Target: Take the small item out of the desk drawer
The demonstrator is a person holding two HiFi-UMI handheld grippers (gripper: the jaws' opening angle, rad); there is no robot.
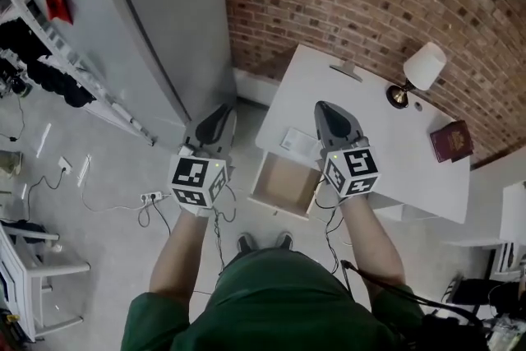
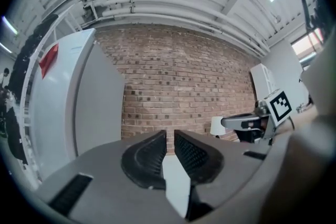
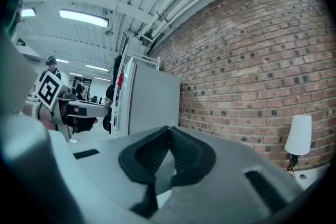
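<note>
Left gripper (image 1: 222,113) a narrow slit apart, empty | right gripper (image 1: 324,108) pinched together, empty | drawer (image 1: 283,185) stands open at counter's (image 1: 370,136) 7 o'clock edge | lamp (image 1: 424,68) 2 o'clock from drawer

Right gripper (image 3: 169,128): jaws meet at the tips, nothing between them. Brick wall (image 3: 247,76) ahead. White lamp (image 3: 300,136) before its right end, grey cabinet (image 3: 152,102) at its left end.
</note>
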